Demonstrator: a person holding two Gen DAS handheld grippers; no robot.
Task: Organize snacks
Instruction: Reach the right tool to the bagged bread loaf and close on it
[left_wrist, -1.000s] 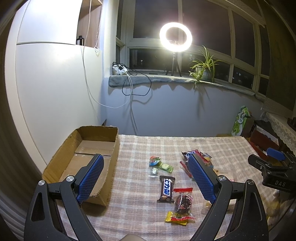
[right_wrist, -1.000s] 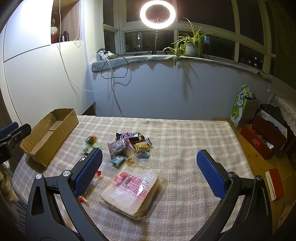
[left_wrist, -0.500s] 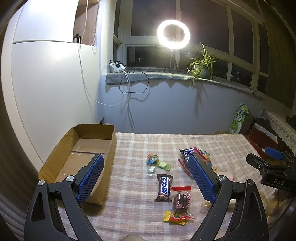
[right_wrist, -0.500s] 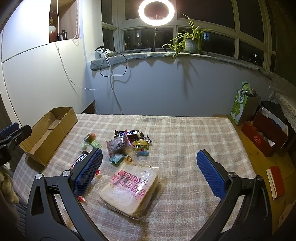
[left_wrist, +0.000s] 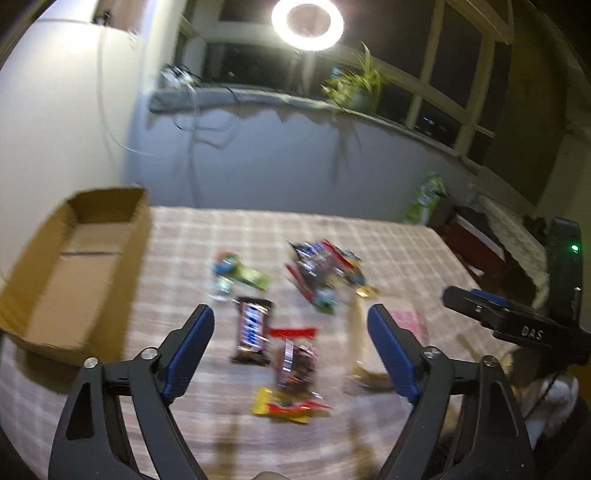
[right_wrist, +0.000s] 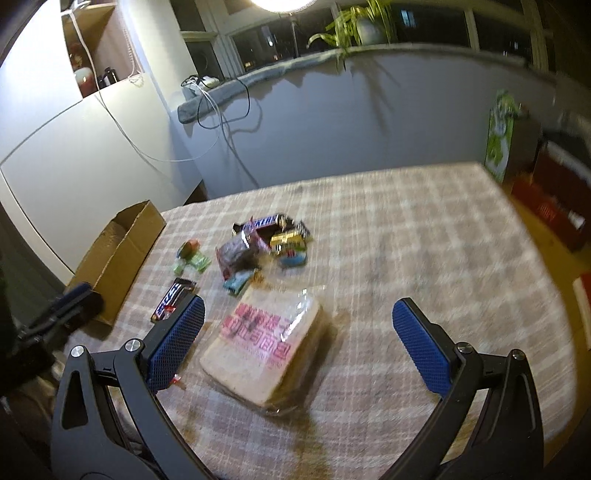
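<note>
Hovering over a checked tablecloth (right_wrist: 406, 240) with both tongs spread wide and holding nothing: left gripper (left_wrist: 291, 341) above a dark Snickers bar (left_wrist: 252, 329), right gripper (right_wrist: 297, 341) above a bagged loaf of sliced bread (right_wrist: 264, 341). Judged as the approach stage of sorting, no snack yet lifted and nothing seen inside the cardboard box (left_wrist: 70, 273), which sits at about nine o'clock from the left tongs and at ten o'clock in the right view.

Scattered between: a red-and-dark sweet packet (left_wrist: 295, 360) just at five o'clock of the Snickers bar, a yellow wrapper (left_wrist: 286, 406) at six o'clock below it, a green candy packet (left_wrist: 251, 277) at twelve o'clock, and a mixed heap of wrappers (left_wrist: 325, 275) toward one o'clock, with a second Snickers bar (right_wrist: 264, 223) lying on its far edge in the right view.

Next move, probably: lowering the left tongs to straddle the Snickers bar across its narrow width, clenching, then carrying it to nine o'clock into the box; or closing the right tongs on the bread, soft and easily crushed, so gently.

Hard to read: strong motion blur in both views, print on the smaller packets illegible, heap contents not separable. Bread mostly cut off behind the right-hand blue pad (left_wrist: 391, 354) in the left view; near box wall hiding part of the box floor in the right view.
</note>
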